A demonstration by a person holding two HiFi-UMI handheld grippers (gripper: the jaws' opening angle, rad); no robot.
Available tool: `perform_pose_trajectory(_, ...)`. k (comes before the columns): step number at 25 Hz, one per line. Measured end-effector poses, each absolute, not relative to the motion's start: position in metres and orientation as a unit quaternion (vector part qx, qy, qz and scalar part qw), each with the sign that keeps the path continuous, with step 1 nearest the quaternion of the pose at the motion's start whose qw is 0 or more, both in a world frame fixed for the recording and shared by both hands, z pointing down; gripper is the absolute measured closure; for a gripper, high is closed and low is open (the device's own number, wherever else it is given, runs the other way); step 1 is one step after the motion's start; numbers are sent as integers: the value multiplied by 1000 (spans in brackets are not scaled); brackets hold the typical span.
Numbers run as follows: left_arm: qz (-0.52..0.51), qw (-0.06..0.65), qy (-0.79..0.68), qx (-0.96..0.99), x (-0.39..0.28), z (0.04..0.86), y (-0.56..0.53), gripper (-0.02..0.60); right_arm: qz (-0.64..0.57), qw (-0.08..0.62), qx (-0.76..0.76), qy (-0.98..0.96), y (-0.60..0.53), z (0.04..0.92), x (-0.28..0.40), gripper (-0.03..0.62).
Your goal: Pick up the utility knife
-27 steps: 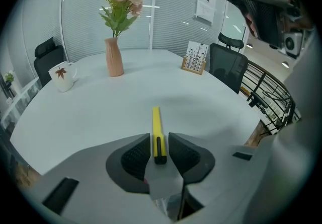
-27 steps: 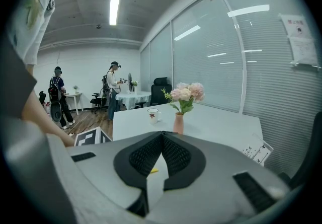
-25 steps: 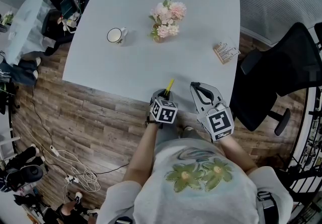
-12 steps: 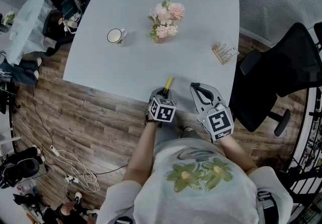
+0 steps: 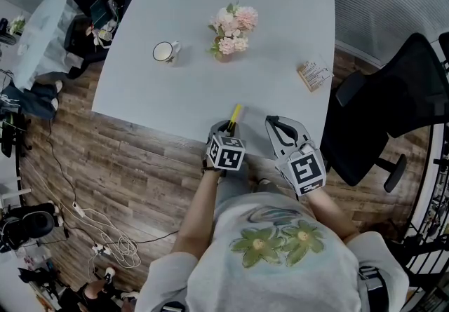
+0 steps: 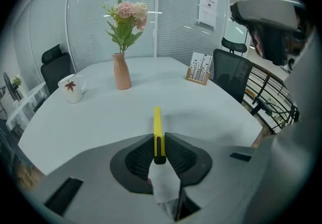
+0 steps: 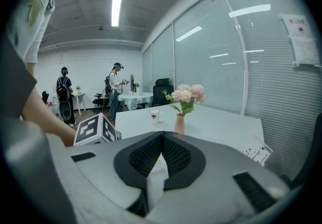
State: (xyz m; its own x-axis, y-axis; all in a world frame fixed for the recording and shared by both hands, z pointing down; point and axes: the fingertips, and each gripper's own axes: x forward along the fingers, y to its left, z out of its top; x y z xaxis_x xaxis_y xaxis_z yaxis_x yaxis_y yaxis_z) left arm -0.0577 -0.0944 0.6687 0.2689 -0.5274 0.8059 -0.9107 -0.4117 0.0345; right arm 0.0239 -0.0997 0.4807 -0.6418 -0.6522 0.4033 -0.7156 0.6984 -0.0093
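Down at the near edge of the table (image 5: 280, 23), a bit right of the middle, the left gripper (image 6: 159, 151) is clamped on the utility knife (image 6: 157, 125). Its two ribbed pads squeeze the back end of the yellow handle, and the rest of the knife sticks out forward over the tabletop. From the left gripper view it looks like the knife is clear of the surface, with a soft shadow under it, but that's a judgement call and not something anyone could swear to.

The right gripper (image 7: 162, 142) sits just beside it at the same edge, jaws pressed together with nothing between them, so it's basically a spectator.

Everything else is well away from the action. A mug (image 5: 163, 51) stands toward the left edge, a vase of pink flowers (image 5: 231, 26) around the middle, and a little card stand (image 5: 313, 73) by the right edge. An office chair (image 5: 393, 107) is parked off the right side.

So progress-wise, the grab looks done and the grip looks centred and solid. What's left, if anything, is bringing the knife properly up off the table and keeping it from slipping, since only the tail end is pinched.
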Motion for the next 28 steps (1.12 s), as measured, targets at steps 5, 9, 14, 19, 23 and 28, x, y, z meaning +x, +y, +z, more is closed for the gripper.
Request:
perform_pose_trajectory(5, 363, 251, -485, 755, -59, 659, -93, 514, 81, 186, 378, -903, -94, 481, 25, 588)
perform_pose_trajectory(9, 354, 246, -490, 758, -60, 649, -94, 514, 82, 186, 377, -904, -91, 481, 26, 589)
perform_pose_trajectory(14, 336, 240, -500, 761, -65, 631, -97, 514, 78, 185, 381, -903, -92, 479, 28, 589)
perform_pose_trajectory(19, 316, 232, -510, 766, -67, 610, -97, 514, 76, 186, 386, -901, -88, 476, 33, 589)
perform_pose_trajectory(23, 304, 222, -516, 769, -69, 597, -98, 514, 70, 181, 386, -902, -87, 472, 32, 589)
perform_pose_trajectory(28, 293, 213, -525, 770, -72, 584, -98, 514, 67, 180, 385, -903, -83, 471, 31, 589)
